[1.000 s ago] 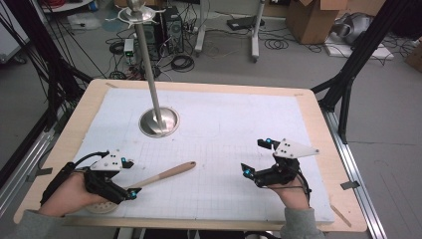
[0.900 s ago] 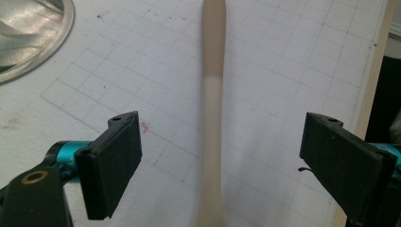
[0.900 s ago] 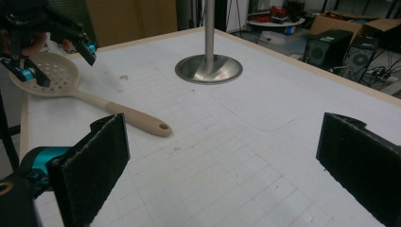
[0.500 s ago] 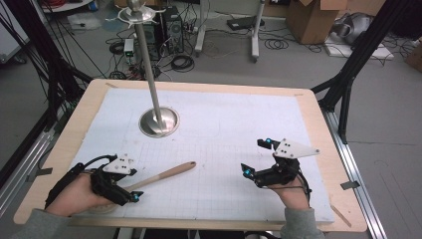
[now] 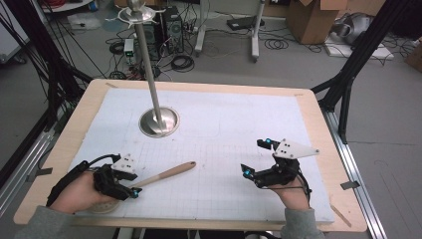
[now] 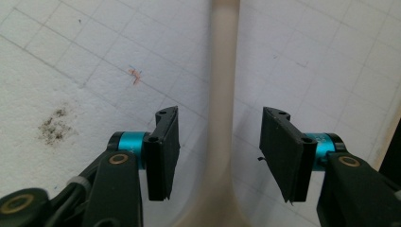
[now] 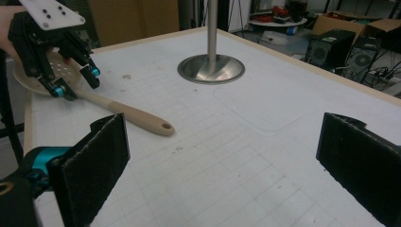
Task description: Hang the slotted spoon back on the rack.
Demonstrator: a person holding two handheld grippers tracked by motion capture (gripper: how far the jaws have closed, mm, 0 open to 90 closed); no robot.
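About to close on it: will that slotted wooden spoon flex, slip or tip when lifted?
The wooden spoon probably stays stiff. Its smooth rounded handle might twist between the left gripper pads. Gripped near the bowl, the long handle may droop.

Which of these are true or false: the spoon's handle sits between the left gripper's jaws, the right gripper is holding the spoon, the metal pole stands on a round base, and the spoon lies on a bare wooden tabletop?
1. The wooden slotted spoon's handle lies between the left gripper's jaws. True; the jaws have just been closing, with gaps still on both sides.
2. The right gripper holds the spoon. False: it is open and holds nothing, well apart from it.
3. The metal pole stands on a round base. True.
4. The spoon lies on bare wood. False: it lies on a white gridded mat.
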